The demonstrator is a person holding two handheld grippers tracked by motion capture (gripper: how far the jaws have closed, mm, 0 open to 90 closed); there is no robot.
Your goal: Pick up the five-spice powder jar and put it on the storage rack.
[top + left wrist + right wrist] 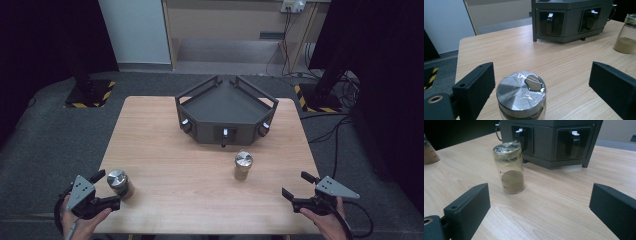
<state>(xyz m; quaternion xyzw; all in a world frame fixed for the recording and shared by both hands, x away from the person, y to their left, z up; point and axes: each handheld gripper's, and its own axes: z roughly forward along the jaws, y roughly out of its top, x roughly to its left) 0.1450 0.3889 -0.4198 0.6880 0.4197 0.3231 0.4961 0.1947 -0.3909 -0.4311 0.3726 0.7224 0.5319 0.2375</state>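
Nearest the camera, the left tool [107,188] stood wide around a lidded spice jar [119,182] at seven o'clock on the counter [150,150], its pads not yet pressing. The right tool [296,186], at five o'clock, also gaped wide and held nothing. By size: one dark rack [226,111] sat at twelve o'clock, empty on top; two jars, the second [243,165] near centre. Judged from this, nothing had been lifted; both jars remained to be handled.

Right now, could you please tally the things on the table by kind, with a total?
Spice jars with metal lids: 2 (near-left jar, middle jar)
Dark grey angular rack: 1
Total: 3
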